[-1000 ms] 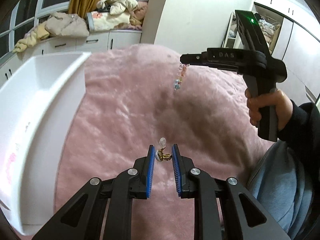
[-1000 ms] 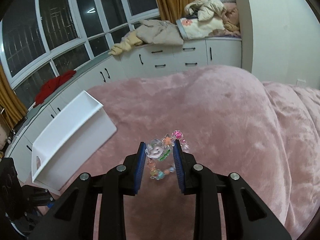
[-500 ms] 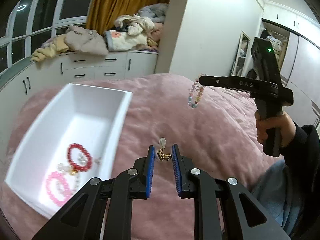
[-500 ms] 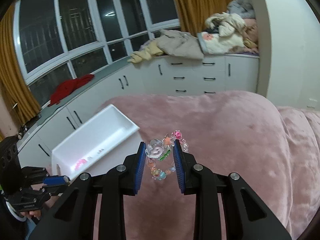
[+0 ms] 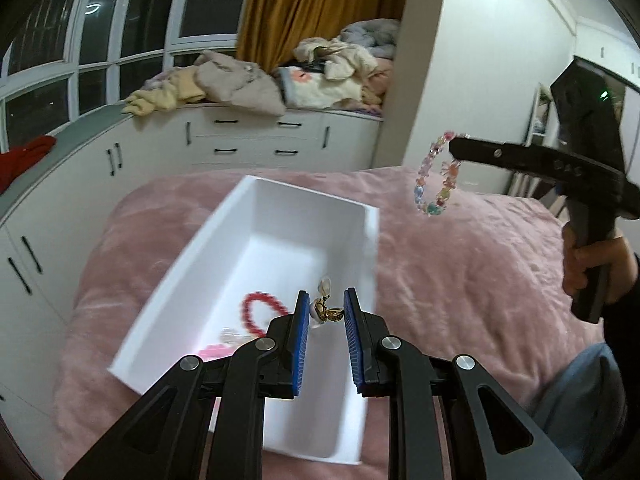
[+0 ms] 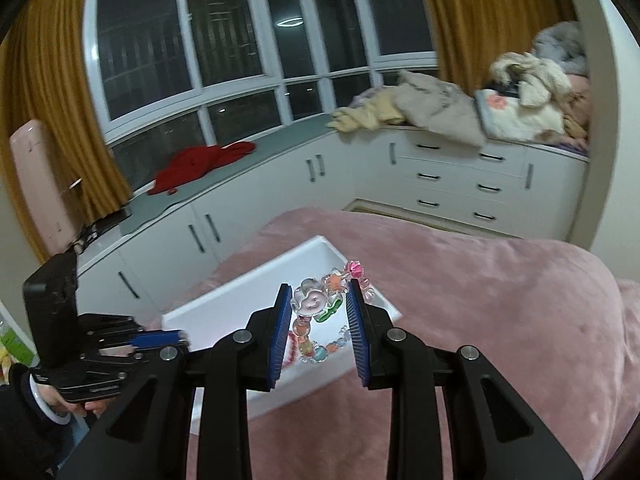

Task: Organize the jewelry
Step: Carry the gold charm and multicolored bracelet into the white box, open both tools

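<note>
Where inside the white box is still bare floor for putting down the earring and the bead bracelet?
The white box has bare floor in its far half, between the far wall and the red bracelet. The near left part is crowded: red bracelet, a pink bracelet and a small pale piece lie close together. The near right floor looks bare, but the left gripper hides part of it.

We see a bed (image 5: 460,280) under a pink plush blanket, a white box (image 5: 280,216) on it toward ten o'clock.
</note>
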Available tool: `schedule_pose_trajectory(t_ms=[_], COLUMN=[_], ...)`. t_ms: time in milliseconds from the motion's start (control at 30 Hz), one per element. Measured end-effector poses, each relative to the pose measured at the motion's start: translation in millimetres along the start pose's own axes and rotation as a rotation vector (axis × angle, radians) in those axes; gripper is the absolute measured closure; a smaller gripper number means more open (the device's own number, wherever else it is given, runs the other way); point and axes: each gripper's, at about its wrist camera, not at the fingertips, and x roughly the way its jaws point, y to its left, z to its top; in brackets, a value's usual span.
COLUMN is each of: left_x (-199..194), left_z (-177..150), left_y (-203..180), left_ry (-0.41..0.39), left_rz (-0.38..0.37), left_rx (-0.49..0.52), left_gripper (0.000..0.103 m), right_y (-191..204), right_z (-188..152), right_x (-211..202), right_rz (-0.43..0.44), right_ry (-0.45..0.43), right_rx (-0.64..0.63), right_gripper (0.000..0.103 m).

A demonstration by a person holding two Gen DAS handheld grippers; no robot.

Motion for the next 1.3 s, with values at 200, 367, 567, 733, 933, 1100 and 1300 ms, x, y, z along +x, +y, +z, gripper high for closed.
schedule_pose_trajectory(t_ms=[200,367,567,733,933,1100,1300], left_x=[11,27,54,79,101,117,121], left_z=[6,5,1,-3,-11,-19,-20], left_y=[29,48,59,57,56,53,53], left_ry=[0.048,0.096,0.15,0.197,0.259,0.318,0.332], left_rz=[0.063,0.092,0.119,0.136,0.159,0.168,0.167], left_rx=[-0.041,-0.064,-0.089,-0.063,-0.029,0.004,0.008], left_gripper=[0.081,0.08,0.08,0.08,0.08,0.08,0.08], right_y=[31,42,46,41,33,28,24], right_z=[16,22,16,0,-18,-28,-34], right_x=[35,67,115,148,178,201,207], right_rz=[0.059,0.092,0.086,0.068,0.032,0.004,-0.007], right_ry=[0.031,0.074,0.176,0.257,0.326,0.388,0.402], right_rx=[-0.047,-0.042,-0.053,-0.044,-0.036,-0.04,-0.037], right_gripper=[0.075,0.075,0.075,0.075,0.075,0.074,0.073])
